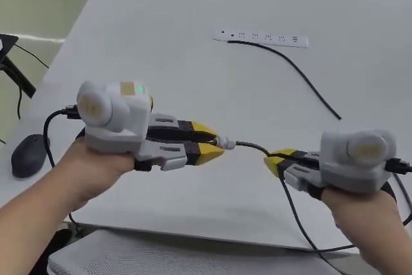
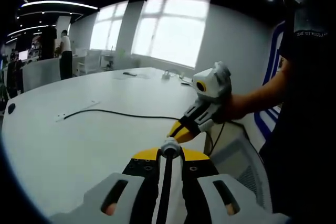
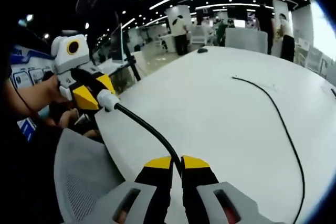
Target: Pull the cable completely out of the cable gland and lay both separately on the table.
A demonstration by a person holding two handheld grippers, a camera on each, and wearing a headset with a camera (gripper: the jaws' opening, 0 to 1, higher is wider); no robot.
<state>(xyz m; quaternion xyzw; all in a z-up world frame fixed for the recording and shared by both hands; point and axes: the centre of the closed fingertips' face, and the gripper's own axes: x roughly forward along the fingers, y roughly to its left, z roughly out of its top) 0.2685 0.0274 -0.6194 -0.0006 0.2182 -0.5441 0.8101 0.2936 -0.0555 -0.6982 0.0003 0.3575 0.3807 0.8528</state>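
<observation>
So the big white table (image 1: 193, 62) has neither task item on it yet, both are up in the air over its near edge. The left grey-and-yellow gripper (image 1: 215, 145) has its jaws pinched on the gland. The right grey-and-yellow gripper (image 1: 273, 160), just to its right, has its jaws pressed together on the cable. The thin black round cable (image 1: 251, 147) runs a short stretch between them, and its end looks like it's sitting inside the small white plastic cable gland (image 1: 225, 141). So I'd say the pull isn't done: the cable has to come fully out, then each piece gets laid down apart. Count: one table, two grippers, one white power strip (image 1: 264, 37) far right with its own black cord, one cable, one dark mouse (image 1: 27, 154) on the left, one gland
</observation>
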